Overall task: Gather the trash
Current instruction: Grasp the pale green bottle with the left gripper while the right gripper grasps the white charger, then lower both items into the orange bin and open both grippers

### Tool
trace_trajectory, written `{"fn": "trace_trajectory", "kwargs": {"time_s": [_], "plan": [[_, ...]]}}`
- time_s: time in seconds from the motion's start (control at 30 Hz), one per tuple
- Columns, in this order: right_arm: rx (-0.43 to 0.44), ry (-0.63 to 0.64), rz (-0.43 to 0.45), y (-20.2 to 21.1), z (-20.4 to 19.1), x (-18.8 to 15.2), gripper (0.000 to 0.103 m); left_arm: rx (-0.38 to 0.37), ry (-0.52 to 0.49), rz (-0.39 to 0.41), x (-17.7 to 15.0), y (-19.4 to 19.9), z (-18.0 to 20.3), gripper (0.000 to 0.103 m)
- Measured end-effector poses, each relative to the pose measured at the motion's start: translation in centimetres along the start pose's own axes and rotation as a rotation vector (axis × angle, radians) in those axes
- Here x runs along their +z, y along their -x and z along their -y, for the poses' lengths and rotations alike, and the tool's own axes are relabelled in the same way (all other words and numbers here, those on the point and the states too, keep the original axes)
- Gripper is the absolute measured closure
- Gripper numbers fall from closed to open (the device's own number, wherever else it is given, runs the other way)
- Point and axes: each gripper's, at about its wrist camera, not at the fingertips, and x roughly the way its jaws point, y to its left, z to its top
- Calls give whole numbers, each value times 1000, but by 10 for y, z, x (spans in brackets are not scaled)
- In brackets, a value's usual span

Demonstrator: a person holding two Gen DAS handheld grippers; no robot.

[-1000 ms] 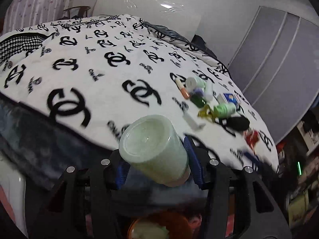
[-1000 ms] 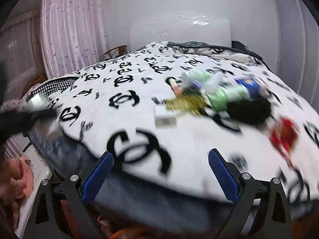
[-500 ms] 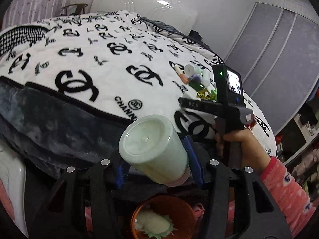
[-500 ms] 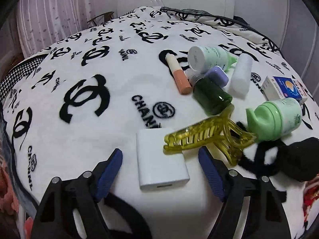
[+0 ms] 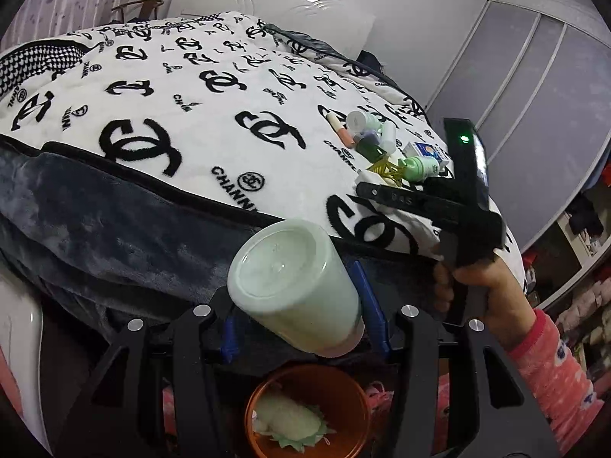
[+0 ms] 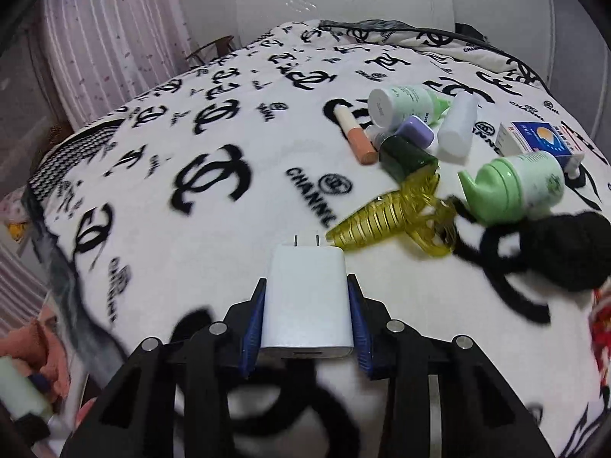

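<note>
1. Since half a second ago, the right gripper has closed: its blue pads, then spread either side of the white charger plug, now press against both its sides, with the plug's two prongs pointing away from the camera.
2. That plug sits at the near edge of a white blanket printed with black logos, which covers a bed.
3. Just beyond the plug lies a yellow hair claw clip, close to the prongs.
4. Behind the clip is a small cluster of items: a dark green bottle, a purple-capped bottle, a peach and white tube, a white and green tube and a plain white bottle.
5. To the right rest a light green pump bottle, a blue and white box and a black fuzzy hair tie.
6. In the left wrist view, the left gripper pinches a pale green cylindrical bottle between its blue pads, base toward the camera, tilted.
7. Directly below that bottle stands an orange bin holding pale crumpled trash.
8. The left gripper is off the near, dark grey edge of the bed.
9. At right, a hand in a pink sleeve grips the black handle of the other gripper above the blanket.
</note>
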Motion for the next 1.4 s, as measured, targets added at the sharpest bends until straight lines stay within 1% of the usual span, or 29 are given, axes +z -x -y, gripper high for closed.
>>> {"fn": "trace_trajectory", "kwargs": {"time_s": [0.13, 0.27, 0.37, 0.47, 0.53, 0.57, 0.6, 0.63, 0.67, 0.7, 0.73, 0.77, 0.8, 0.83, 0.9, 0.97, 1.03, 1.1, 1.17, 1.23, 1.27, 1.3, 1.33, 1.37, 1.4], "plan": [[35, 11, 16, 26, -3, -16, 64, -2, -14, -3, -4, 3, 7, 53], [83, 34, 40, 65, -6, -44, 64, -4, -50, -29, -14, 2, 13, 53], [107, 68, 50, 91, -9, -77, 64, -14, -117, -100, -31, -9, 17, 53], [118, 77, 18, 105, -6, -119, 64, -68, -171, -232, -57, -33, 20, 53], [120, 67, -24, 104, -3, -146, 64, -60, -201, -333, -80, -59, 21, 53], [123, 56, -58, 100, 1, -162, 64, -52, -207, -368, -89, -68, 22, 53], [125, 42, -92, 95, 4, -175, 64, -48, -209, -425, -102, -84, 22, 53], [124, 25, -143, 85, 7, -193, 64, -52, -208, -479, -113, -98, 21, 53], [122, 20, -174, 79, 9, -204, 64, -53, -201, -537, -126, -115, 19, 53], [113, 14, -221, 68, 10, -220, 64, -50, -197, -578, -136, -126, 18, 53], [105, 11, -255, 61, 10, -230, 64, -37, -192, -634, -149, -143, 16, 54], [99, 0, -310, 50, 10, -245, 64, -22, -188, -668, -157, -154, 14, 54], [101, -13, -361, 39, 10, -256, 64, -5, -182, -719, -170, -170, 11, 54], [100, -35, -427, 26, 10, -270, 64, 9, -179, -757, -179, -183, 8, 54], [96, -52, -523, 7, 8, -289, 64, 63, -194, -825, -198, -207, 4, 54], [82, -60, -587, -9, 6, -304, 63, 111, -213, -887, -215, -227, 3, 54], [72, -60, -659, -26, 4, -315, 64, 126, -213, -928, -223, -239, 3, 54], [65, -64, -700, -35, 4, -320, 63, 137, -230, -938, -228, -245, 5, 54], [43, -59, -719, -39, 3, -324, 63, 170, -274, -929, -233, -255, 7, 54], [40, -55, -744, -43, -1, -328, 63, 197, -272, -938, -238, -263, 3, 54], [35, -54, -751, -44, -2, -330, 60, 189, -254, -947, -240, -266, 2, 53], [29, -53, -754, -45, -1, -330, 43, 194, -237, -951, -240, -268, 0, 53], [23, -43, -749, -44, -3, -329, 36, 206, -233, -949, -240, -269, -2, 51], [20, -38, -743, -43, -5, -328, 36, 215, -231, -947, -240, -270, -4, 44], [18, -35, -737, -42, -6, -327, 36, 216, -222, -942, -239, -269, -5, 41]]}}
